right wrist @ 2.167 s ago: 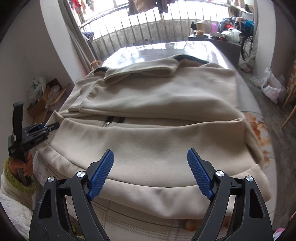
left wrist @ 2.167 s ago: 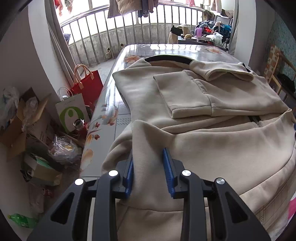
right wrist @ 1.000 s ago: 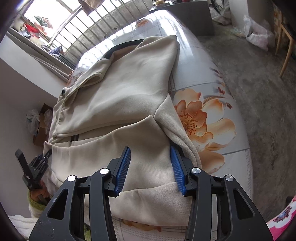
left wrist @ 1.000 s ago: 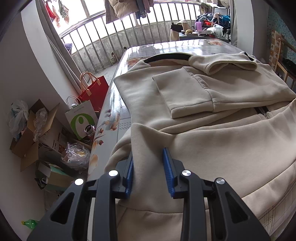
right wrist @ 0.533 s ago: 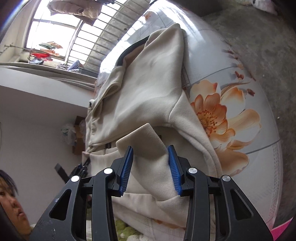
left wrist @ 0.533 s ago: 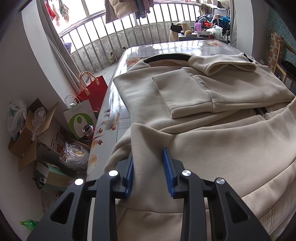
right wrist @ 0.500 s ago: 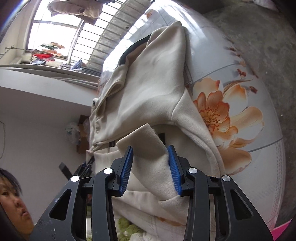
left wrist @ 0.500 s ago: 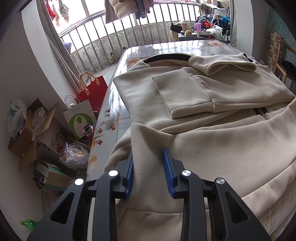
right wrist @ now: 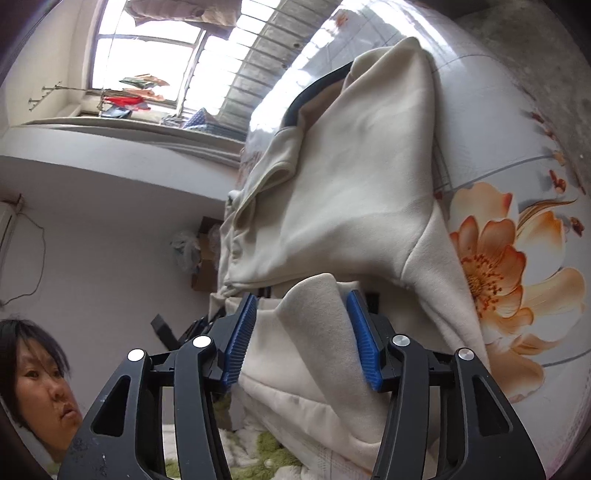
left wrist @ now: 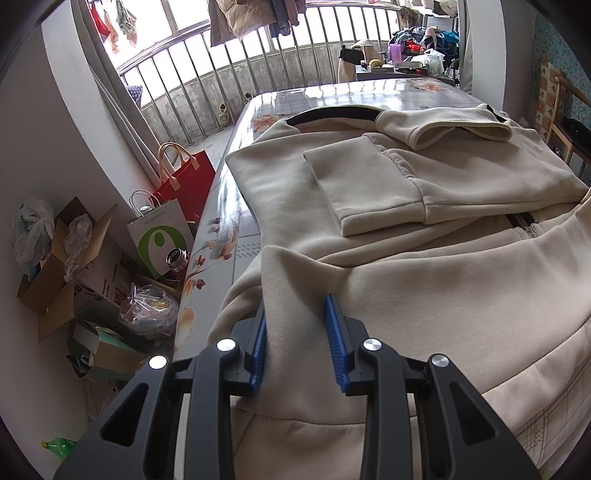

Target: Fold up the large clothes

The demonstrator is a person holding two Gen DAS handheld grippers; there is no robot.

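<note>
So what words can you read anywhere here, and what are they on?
White paper shopping bag with green logo: a line of small capitals above the logo, too small to read surely.
Brown cardboard box: printed dark lettering, too blurred to read.
Nothing else readable.

Daylight pours through a barred balcony railing point(left wrist: 229, 92) far ahead of the claw, laundry point(left wrist: 236, 18) hanging above it. Left of the claw, a white wall point(left wrist: 44, 140) meets a floor cluttered with cardboard boxes point(left wrist: 51, 273) and paper bags point(left wrist: 162, 236). The glossy counter point(left wrist: 218, 229) bears printed orange flowers point(right wrist: 495, 273)
</note>
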